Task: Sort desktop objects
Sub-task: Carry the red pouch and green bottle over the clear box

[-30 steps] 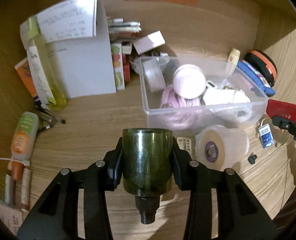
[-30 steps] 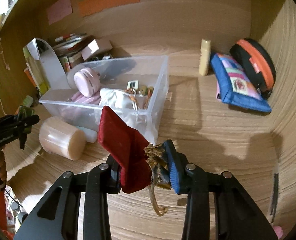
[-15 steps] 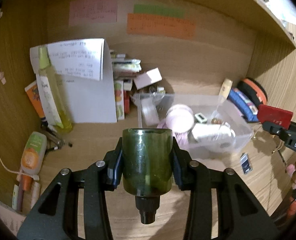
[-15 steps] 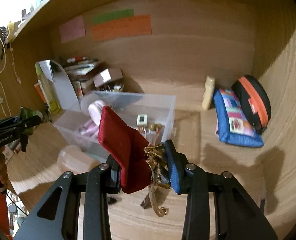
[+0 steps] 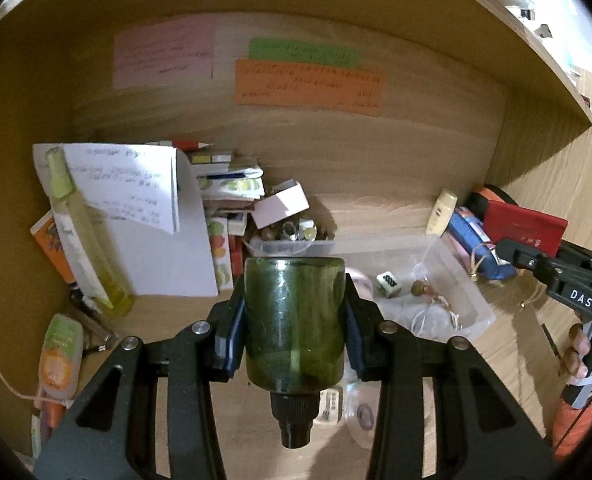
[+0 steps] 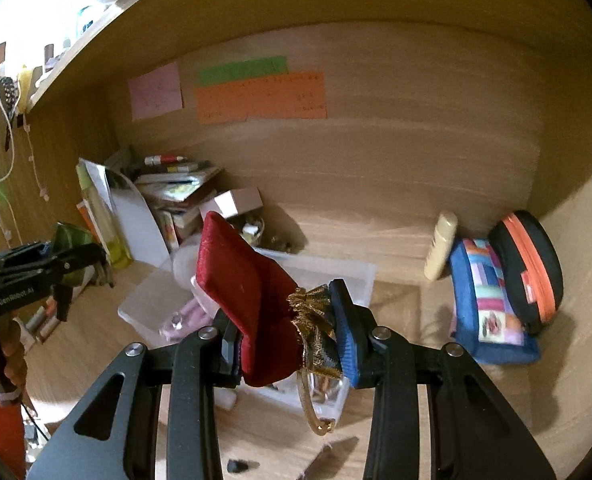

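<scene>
Both grippers are carrying loads above the desk. Left gripper (image 5: 293, 320) is pinching a green bottle (image 5: 294, 324) across its body, neck pointing toward the camera. Right gripper (image 6: 285, 340) is clamping a red pouch (image 6: 241, 300) at its gold-tied neck; a gold cord is dangling below.

The clear bin (image 5: 466, 280) is sitting on the desk under and ahead of both, partly filled with small items: a die (image 5: 388, 283), white cord. Books, a spray bottle (image 5: 81, 236) and notes are crowding the back left; a blue pouch (image 6: 492, 304) and a black case (image 6: 530, 270) are leaning at the right wall.

Step in hand, as I read it: transport of two picked items. Destination not evident. Next move probably calls for choosing a spot for each, lowering one at a time, and keeping the bottle from rolling on release.
</scene>
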A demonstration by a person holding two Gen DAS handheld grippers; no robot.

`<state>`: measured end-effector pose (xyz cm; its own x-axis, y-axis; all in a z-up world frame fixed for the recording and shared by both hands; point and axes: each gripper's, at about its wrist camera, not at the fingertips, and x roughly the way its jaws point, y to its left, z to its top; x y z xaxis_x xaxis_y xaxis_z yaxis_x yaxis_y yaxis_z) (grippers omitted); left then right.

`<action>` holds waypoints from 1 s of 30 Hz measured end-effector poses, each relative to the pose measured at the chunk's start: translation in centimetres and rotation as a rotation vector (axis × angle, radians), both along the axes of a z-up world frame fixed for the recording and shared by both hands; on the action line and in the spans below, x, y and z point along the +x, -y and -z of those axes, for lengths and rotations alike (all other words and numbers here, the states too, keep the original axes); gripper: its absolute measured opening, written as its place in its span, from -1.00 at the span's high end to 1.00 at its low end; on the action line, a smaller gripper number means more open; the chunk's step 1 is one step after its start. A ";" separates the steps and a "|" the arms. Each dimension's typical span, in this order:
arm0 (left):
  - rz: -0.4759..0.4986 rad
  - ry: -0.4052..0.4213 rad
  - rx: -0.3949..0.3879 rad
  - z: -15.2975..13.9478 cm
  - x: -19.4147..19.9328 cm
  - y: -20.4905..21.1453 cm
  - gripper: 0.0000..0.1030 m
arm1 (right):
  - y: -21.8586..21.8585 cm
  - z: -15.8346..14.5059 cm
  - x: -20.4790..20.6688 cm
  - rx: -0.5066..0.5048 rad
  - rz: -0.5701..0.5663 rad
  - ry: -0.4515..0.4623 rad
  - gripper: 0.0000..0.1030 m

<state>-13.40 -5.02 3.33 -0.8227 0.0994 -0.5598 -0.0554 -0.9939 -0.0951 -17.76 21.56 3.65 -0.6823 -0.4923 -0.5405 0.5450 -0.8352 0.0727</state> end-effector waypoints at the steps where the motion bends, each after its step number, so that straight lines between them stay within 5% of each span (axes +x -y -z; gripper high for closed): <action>1: 0.004 0.003 0.005 0.0 -0.4 0.0 0.20 | 0.1 -0.1 -0.2 -0.005 -0.003 0.001 0.37; 10: 0.020 0.037 0.033 1.0 -3.4 -0.3 0.20 | 2.0 0.1 -2.6 -0.004 -0.003 0.020 0.37; 30: 0.035 0.166 0.053 6.1 -8.9 -0.2 0.20 | 5.3 8.0 -7.8 0.127 0.041 0.191 0.36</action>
